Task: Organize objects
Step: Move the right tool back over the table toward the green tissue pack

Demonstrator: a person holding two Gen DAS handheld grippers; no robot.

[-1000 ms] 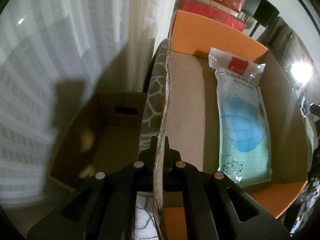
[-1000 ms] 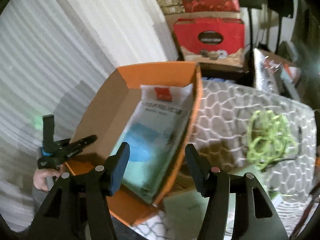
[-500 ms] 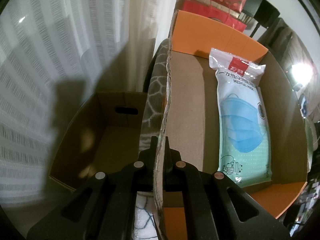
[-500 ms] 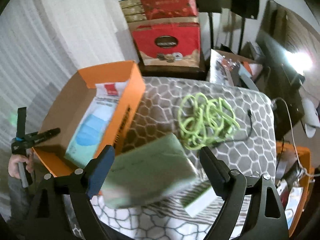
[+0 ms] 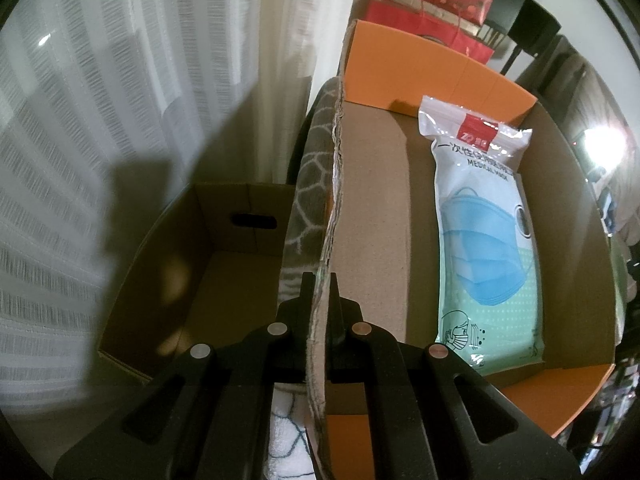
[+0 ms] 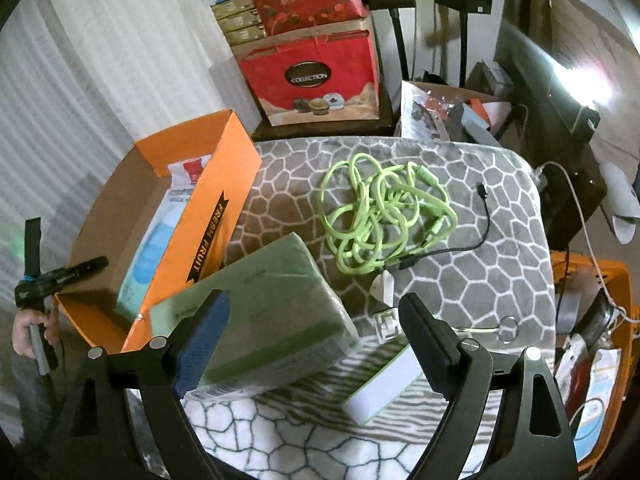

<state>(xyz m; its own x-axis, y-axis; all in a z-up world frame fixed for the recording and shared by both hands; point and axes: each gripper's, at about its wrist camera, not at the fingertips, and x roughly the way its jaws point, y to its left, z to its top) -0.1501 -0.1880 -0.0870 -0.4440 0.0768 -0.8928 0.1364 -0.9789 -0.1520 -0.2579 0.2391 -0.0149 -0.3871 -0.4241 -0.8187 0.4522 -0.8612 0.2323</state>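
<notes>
left gripper: clenched on the side wall of the orange box, pinching the raw cardboard edge; we read this as steadying the box so it doesn't slide during loading

orange box contents: one mask pack lying flat along the far side, bare floor left beside it (room for more)

right gripper: released, jaws spread wide, nothing pressed between the pads

green pack: lies on the grey patterned blanket, tilted, one end just beside the orange box's "FRESH FRUIT" wall; it sits between the right gripper's fingers, nearer the blue-padded finger (contact we cannot tell)

why the wide spread: the green pack is bulky, so we judge the jaws are set to straddle it

other loose things: tangled green cable beyond the pack, small white-green box below the other finger

next, as we judge: close on the green pack, lift it into the orange box
</notes>
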